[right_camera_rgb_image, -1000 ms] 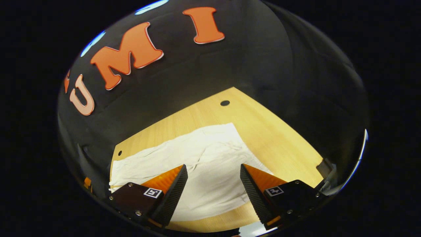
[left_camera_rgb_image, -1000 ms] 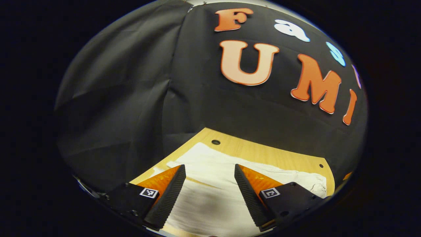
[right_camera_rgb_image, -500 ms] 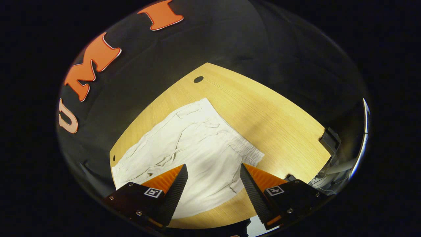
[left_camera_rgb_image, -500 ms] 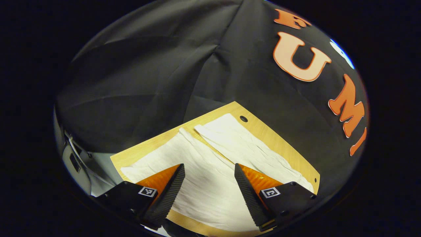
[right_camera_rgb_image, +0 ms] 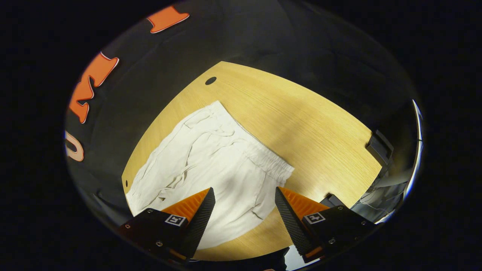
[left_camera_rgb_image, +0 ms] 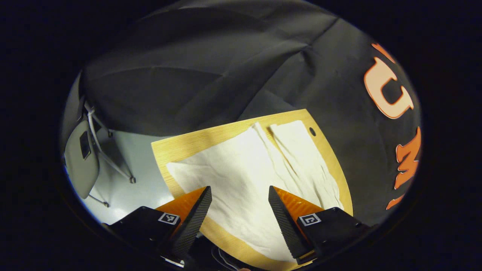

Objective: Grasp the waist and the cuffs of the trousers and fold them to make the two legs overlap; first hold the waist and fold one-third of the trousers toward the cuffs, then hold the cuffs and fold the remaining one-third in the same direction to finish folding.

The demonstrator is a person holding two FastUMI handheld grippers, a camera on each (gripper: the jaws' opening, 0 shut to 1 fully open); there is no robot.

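Folding not begun — trousers (right_camera_rgb_image: 211, 165) lie flat on the counter (right_camera_rgb_image: 308, 131), legs apart; left gripper (left_camera_rgb_image: 239, 214) and right gripper (right_camera_rgb_image: 244, 216) hover wide, empty.

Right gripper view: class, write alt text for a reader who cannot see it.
White fabric trousers lie spread flat on a light wooden table, elastic waistband nearest the camera side. The right gripper hovers above them, jaws wide apart and holding nothing. Black cloth wall behind.
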